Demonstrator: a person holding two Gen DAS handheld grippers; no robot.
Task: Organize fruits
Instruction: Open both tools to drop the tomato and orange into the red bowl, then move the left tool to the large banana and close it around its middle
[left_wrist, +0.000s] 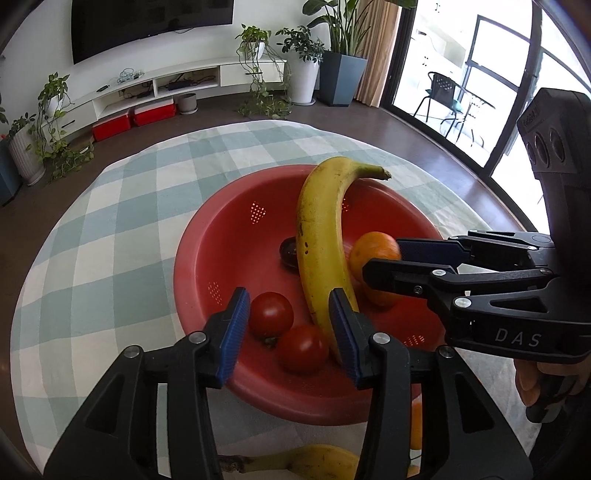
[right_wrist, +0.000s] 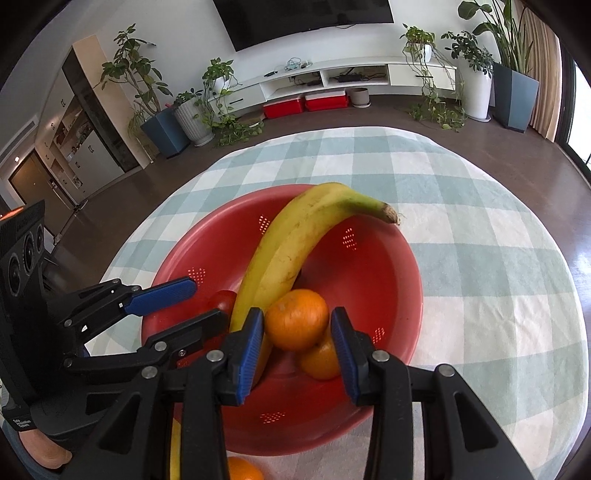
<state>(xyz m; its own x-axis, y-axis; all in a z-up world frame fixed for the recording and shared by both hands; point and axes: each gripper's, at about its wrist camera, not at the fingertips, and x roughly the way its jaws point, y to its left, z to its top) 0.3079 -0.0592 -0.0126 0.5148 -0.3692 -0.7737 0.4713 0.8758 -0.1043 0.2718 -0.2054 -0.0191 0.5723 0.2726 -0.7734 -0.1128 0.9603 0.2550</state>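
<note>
Nearest the left wrist camera, a second banana (left_wrist: 314, 461) and part of an orange (left_wrist: 416, 424) lie on the desk just outside the red bowl's near rim, partly hidden by the claw frame.

Left claw (left_wrist: 291, 328): fingers spread over the near side of the red bowl (left_wrist: 207, 258). Two tomatoes (left_wrist: 271, 314) sit between the blue pads; neither pad presses on them. The right-hand pad stands just at the lower end of the banana (left_wrist: 321, 240); contact cannot be confirmed.

Right claw (right_wrist: 297, 343): fingers spread, one on either side of the top orange (right_wrist: 297, 319). The pads stand close beside it but do not appear to press it. A second orange (right_wrist: 319, 360) lies beneath and just behind the first.

Bowl contents: the banana lies lengthwise, stem end resting on the far rim. A dark fruit (left_wrist: 288, 253) shows partly behind it; kind unclear.

The bowl stands on a checked cloth (right_wrist: 480, 258) covering the desk.

A hand (left_wrist: 532, 384) grips the right tool's handle.

Beyond: dark floor, white low cabinet (right_wrist: 332, 79), potted plants, wall screen.
</note>
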